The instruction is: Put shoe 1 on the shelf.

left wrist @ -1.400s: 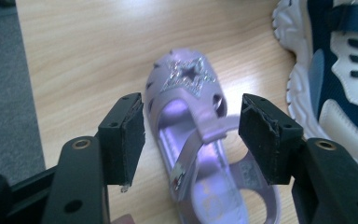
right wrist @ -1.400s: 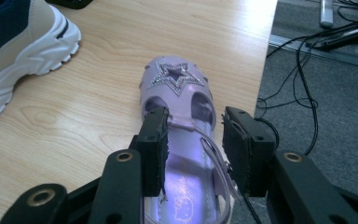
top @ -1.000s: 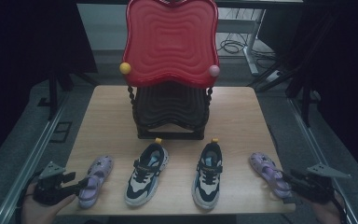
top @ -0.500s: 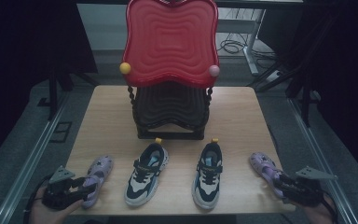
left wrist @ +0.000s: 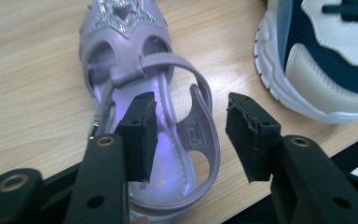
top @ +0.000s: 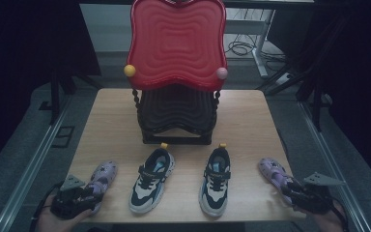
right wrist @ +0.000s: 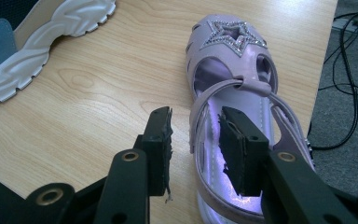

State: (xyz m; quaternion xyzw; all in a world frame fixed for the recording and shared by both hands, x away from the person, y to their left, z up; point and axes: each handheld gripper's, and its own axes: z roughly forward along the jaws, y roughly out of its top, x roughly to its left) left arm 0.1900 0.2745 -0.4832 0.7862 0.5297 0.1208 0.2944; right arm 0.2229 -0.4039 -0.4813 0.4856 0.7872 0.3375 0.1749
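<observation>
Two lilac sandals with glitter stars lie at the table's front corners. My left gripper (top: 86,195) is at the heel of the left sandal (top: 104,174). In the left gripper view one jaw of the gripper (left wrist: 191,102) is inside the sandal (left wrist: 126,28) and one outside. The heel strap (left wrist: 207,116) runs between them untouched, and the jaws have just been closing. My right gripper (top: 293,189) straddles the side strap (right wrist: 193,126) of the right sandal (top: 273,169). Its jaws (right wrist: 196,116) have also been closing, with a gap still showing at the outer pad (right wrist: 161,140).
Two navy-and-white sneakers (top: 152,179) (top: 216,179) stand side by side between the sandals. Behind them is a black stand (top: 176,113) with a tall red wavy back panel (top: 176,43). The wooden table (top: 111,125) ends just under both hands. Cables lie on the floor to the right.
My left gripper has dropped slightly and slid onto the sandal's heel, its jaws narrowing. The right gripper has hardly moved, its jaws a little closer together.
</observation>
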